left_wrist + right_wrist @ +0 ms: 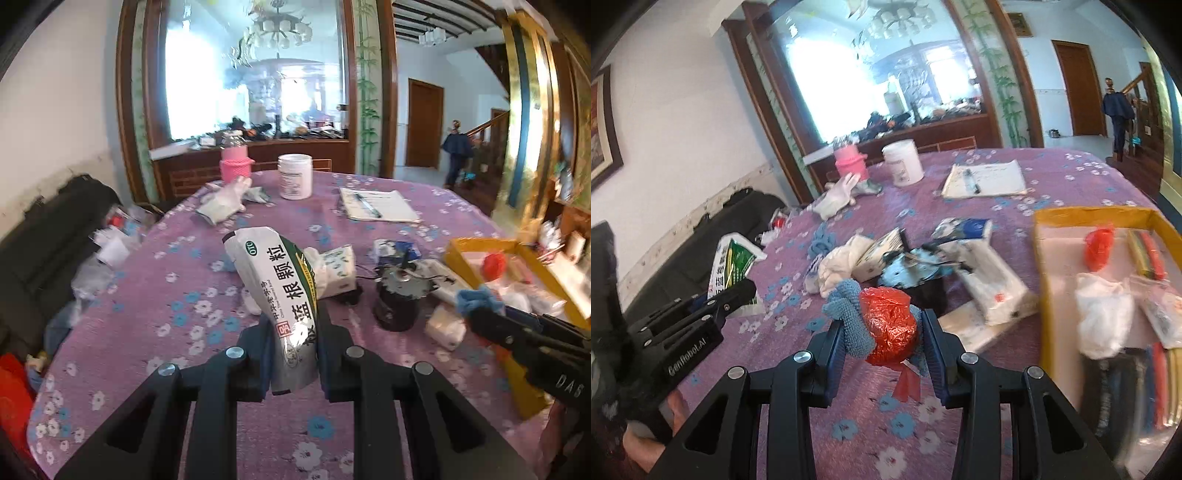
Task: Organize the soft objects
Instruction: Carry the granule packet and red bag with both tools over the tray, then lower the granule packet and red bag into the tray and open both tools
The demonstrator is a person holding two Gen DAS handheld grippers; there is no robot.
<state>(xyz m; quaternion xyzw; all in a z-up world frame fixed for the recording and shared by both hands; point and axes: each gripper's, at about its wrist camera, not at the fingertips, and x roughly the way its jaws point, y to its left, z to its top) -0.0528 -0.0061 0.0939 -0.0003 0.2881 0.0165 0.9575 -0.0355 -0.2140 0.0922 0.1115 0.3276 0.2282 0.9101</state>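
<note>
My left gripper (293,332) is shut on a white and green medicine pouch (280,291) and holds it upright above the purple flowered tablecloth (177,321). It also shows at the left of the right wrist view (733,291) with the pouch (733,262). My right gripper (884,334) is shut on a crumpled red plastic bag (890,325) together with a blue cloth (849,310). In the left wrist view it (476,314) is at the right with the blue cloth (476,299). A yellow tray (1093,216) at the right holds a red bag (1099,245) and white soft items (1104,314).
Mid-table lie a tissue pack (338,271), a dark round pot (399,299), white packets (993,288) and a white cloth (838,269). Farther back stand a white jar (294,176), a pink holder (235,164), gloves (225,199) and a notepad with pen (376,205). A dark sofa (44,236) is at the left.
</note>
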